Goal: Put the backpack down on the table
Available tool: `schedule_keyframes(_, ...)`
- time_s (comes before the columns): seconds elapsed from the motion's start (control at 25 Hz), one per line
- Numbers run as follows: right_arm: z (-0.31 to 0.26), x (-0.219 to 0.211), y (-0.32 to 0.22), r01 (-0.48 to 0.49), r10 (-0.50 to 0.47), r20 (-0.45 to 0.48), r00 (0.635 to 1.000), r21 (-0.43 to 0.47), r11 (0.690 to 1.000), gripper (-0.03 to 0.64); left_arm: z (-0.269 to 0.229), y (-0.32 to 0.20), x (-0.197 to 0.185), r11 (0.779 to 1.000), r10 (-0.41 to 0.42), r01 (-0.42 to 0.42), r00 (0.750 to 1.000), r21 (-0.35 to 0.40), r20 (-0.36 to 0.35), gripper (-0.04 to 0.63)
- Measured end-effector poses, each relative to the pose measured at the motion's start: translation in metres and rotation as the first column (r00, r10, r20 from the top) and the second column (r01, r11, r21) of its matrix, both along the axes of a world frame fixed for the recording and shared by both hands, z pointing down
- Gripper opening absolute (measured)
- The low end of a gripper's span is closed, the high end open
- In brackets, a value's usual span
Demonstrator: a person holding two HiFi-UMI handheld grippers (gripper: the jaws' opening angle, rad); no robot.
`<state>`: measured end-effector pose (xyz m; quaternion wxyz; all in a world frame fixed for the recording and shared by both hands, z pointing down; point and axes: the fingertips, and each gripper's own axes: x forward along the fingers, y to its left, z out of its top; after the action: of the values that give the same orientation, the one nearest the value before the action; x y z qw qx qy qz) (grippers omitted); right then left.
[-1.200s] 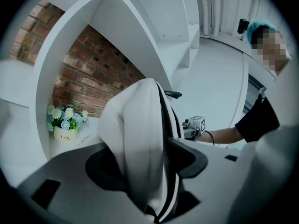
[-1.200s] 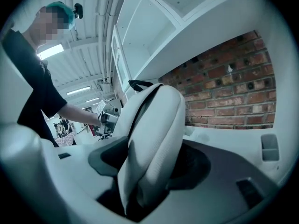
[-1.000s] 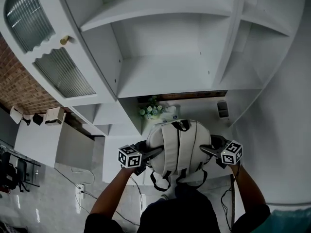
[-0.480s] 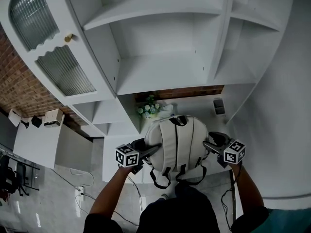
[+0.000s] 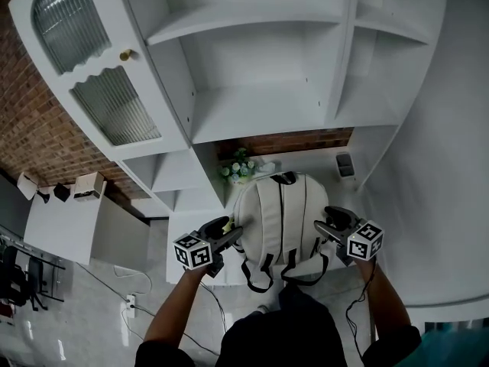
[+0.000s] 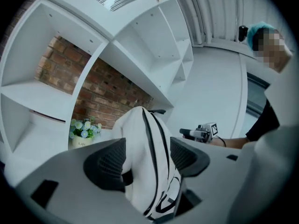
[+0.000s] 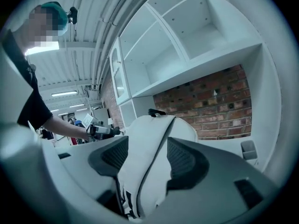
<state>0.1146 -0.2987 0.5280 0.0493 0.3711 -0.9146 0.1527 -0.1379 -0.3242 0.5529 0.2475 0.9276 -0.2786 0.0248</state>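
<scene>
The backpack (image 5: 281,220) is stood upright on the table (image 5: 309,164), between the two claws. The jaws of the left claw (image 5: 226,234) are opening, with pack fabric between them but not pressed. The jaws of the right claw (image 5: 327,224) are likewise set apart. A forward slump off the table edge could be caused by withdrawal, or a hanging strap (image 5: 258,275) could be snagged. Beyond the left claw, flowers are held in a pot (image 6: 80,143). Beyond the right claw, the contents of a grey holder (image 5: 345,164) cannot be determined.

Flower pot (image 6: 81,144): word "Life" legible. Square markers (image 5: 192,252), no lettering, on left gripper (image 5: 228,230) and right gripper (image 5: 324,220).
</scene>
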Motion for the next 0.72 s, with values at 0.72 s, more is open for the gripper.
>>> schedule_keyframes(0.72,-0.052,-0.079,0.11,-0.285,0.282,0.042,0.958,0.094,0.954,0.101,-0.065,0.124,0.044,0.935,-0.253,0.269,0.963,0.231,-0.095,0.064)
